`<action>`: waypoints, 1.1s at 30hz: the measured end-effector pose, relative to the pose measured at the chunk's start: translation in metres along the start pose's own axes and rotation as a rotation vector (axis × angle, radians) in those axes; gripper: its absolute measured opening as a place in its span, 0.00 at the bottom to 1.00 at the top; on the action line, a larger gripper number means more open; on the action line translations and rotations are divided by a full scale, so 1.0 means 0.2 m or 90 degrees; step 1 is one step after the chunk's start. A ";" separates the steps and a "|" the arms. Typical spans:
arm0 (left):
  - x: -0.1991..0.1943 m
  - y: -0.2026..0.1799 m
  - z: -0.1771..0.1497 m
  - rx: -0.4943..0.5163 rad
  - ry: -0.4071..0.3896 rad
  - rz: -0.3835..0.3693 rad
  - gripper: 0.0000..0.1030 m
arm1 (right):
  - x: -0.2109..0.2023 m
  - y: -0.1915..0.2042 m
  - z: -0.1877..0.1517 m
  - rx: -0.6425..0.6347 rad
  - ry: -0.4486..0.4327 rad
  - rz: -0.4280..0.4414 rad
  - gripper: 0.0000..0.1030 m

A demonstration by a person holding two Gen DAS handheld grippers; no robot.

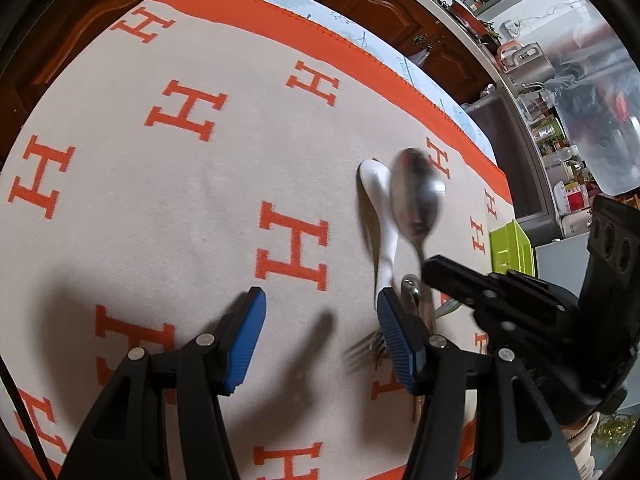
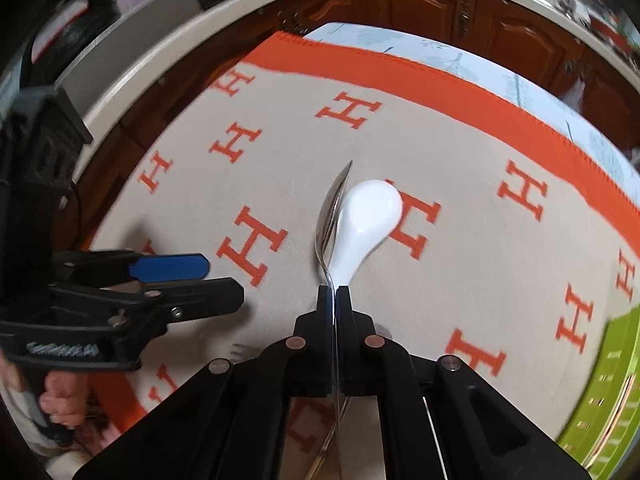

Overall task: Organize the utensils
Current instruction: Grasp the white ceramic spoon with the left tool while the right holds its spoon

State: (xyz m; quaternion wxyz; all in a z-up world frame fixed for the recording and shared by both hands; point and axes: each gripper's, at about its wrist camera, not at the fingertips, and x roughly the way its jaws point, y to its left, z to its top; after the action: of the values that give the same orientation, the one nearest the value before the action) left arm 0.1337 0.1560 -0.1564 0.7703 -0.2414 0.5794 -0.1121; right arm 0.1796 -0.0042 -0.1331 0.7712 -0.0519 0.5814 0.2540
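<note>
Here, glossy metal spoon (image 2: 330,216), smooth white spoon (image 2: 366,220)

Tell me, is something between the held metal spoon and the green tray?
Nothing visible. The right gripper holds the metal spoon; only bare cloth lies toward the green tray. The white spoon lies beside it.

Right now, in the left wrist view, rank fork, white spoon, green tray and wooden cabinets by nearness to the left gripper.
1. Fork and white spoon, both by the left gripper's right finger: too close to call.
2. Green tray, far right.
3. Wooden cabinets, top, beyond the cloth.
</note>
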 end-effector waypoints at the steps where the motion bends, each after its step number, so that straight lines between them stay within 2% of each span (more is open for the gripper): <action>1: 0.00 0.00 0.00 0.002 0.000 0.000 0.54 | -0.03 -0.02 -0.01 0.011 -0.008 0.004 0.01; 10: 0.04 -0.19 0.09 0.057 0.012 0.000 0.54 | -0.26 -0.23 -0.11 0.092 -0.065 -0.009 0.00; 15: 0.20 -0.34 0.18 0.094 0.041 0.066 0.54 | -0.37 -0.35 -0.18 0.136 -0.099 -0.001 0.00; 20: 0.28 -0.39 0.23 0.103 0.041 0.119 0.54 | -0.32 -0.44 -0.23 0.163 -0.069 -0.020 0.00; 27: 0.33 -0.46 0.20 0.134 0.038 0.172 0.54 | -0.16 -0.64 -0.26 0.271 -0.017 0.032 0.03; 28: 0.33 -0.47 0.20 0.138 0.037 0.175 0.50 | -0.14 -0.65 -0.27 0.280 -0.013 0.041 0.04; 29: 0.34 -0.48 0.20 0.144 0.035 0.177 0.39 | -0.13 -0.68 -0.28 0.291 -0.010 0.048 0.04; 30: 0.34 -0.49 0.20 0.145 0.036 0.177 0.36 | -0.11 -0.69 -0.28 0.298 -0.008 0.055 0.05; 32: 0.35 -0.49 0.22 0.134 0.039 0.159 0.18 | -0.09 -0.72 -0.28 0.308 -0.008 0.064 0.06; 33: 0.35 -0.48 0.22 0.123 0.044 0.139 0.17 | -0.08 -0.73 -0.29 0.311 -0.011 0.071 0.07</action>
State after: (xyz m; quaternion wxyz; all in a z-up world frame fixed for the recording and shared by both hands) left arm 0.2070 0.0527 -0.1570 0.7774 -0.0973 0.6147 -0.0911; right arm 0.1922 -0.1573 -0.1684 0.7504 0.1706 0.6212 0.1483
